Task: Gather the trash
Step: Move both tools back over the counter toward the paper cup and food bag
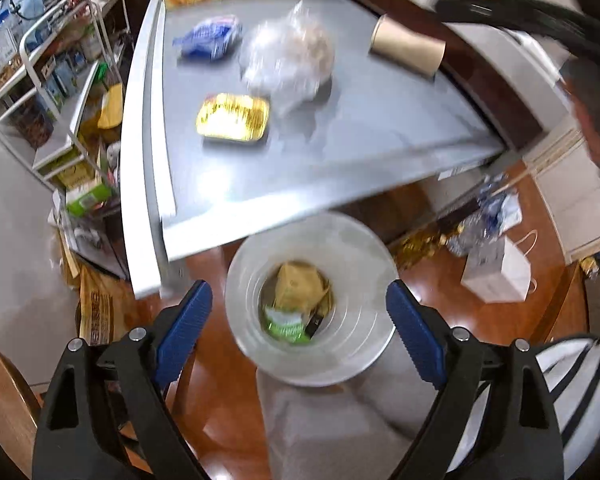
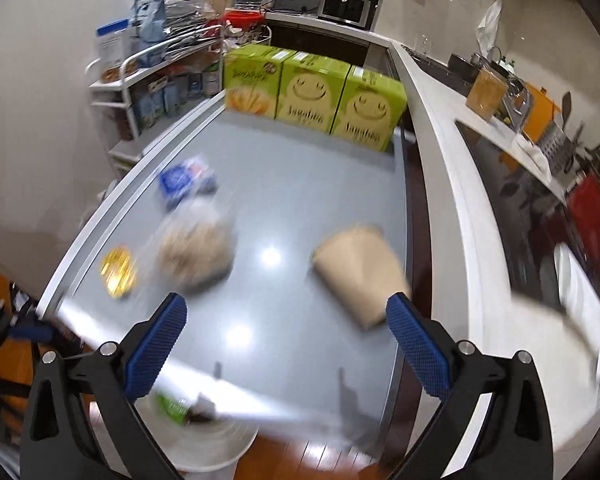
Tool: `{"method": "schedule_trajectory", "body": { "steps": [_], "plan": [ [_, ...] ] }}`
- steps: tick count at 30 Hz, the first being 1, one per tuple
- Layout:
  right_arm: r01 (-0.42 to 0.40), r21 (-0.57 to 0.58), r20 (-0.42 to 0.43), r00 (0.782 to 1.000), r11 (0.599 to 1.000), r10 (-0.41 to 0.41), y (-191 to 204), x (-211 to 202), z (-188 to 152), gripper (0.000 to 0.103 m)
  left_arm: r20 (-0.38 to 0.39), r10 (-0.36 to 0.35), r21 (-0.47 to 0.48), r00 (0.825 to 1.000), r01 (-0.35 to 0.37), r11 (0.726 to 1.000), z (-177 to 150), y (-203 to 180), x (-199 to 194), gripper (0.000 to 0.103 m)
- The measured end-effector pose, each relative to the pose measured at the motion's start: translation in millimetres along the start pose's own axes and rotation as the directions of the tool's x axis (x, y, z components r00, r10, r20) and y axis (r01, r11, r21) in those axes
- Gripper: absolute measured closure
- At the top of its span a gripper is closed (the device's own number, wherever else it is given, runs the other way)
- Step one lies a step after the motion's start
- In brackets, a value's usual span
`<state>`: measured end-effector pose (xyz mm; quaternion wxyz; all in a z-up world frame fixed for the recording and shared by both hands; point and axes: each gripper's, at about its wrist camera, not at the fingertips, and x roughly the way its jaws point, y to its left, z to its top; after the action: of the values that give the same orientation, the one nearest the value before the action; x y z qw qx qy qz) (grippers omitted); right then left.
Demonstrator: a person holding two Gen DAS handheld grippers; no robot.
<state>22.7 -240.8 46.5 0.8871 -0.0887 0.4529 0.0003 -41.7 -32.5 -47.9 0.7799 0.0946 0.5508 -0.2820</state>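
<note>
Hanging above the floor just off the desk's near edge, the left tool [image 1: 299, 304] stands released, its blue pads spread wide with nothing between them. Straight below it sits the white bin [image 1: 340, 240], already holding a tan paper scrap [image 1: 300, 282] and a green wrapper [image 1: 288, 326].

The right tool [image 2: 286, 318] hovers over the grey desk [image 2: 300, 184], likewise released and empty. Just beyond its right pad lies a brown paper cup [image 2: 360, 268] on its side, apart from the pad. Past its left pad, farther along the desk, rests a clear plastic bag [image 2: 196, 252] with something pale inside, then a gold foil tray [image 2: 118, 270] near the left rim and a blue wrapper [image 2: 184, 184] beyond the bag. All four lie on the desk, well apart from the bin. Three green cartons [image 2: 316, 96] line the far end, and a white shelf rack [image 2: 124, 92] stands to the left.
</note>
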Motion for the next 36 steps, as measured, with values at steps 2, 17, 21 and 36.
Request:
{"method": "schedule_trajectory", "body": {
  "steps": [2,17,21,36],
  "plan": [
    [0.001,-0.028,-0.048,0.999,1.000,-0.003,-6,20,21,0.005,0.020,-0.013,-0.002,1.000,0.013,1.000,8,-2,-2,0.013],
    [-0.077,-0.485,-0.533,0.816,0.871,-0.224,10,149,42,0.006,0.088,-0.086,-0.056,0.992,0.091,0.994,29,12,-14,0.013],
    [-0.066,-0.491,-0.568,0.781,0.869,-0.262,2,162,26,0.004,0.086,-0.091,-0.068,0.992,0.097,0.993,31,17,-12,0.013],
    [-0.218,-0.174,-0.527,0.844,0.960,0.096,-5,116,43,0.017,0.085,-0.068,-0.044,0.994,0.072,0.996,48,26,-7,0.013]
  ]
}}
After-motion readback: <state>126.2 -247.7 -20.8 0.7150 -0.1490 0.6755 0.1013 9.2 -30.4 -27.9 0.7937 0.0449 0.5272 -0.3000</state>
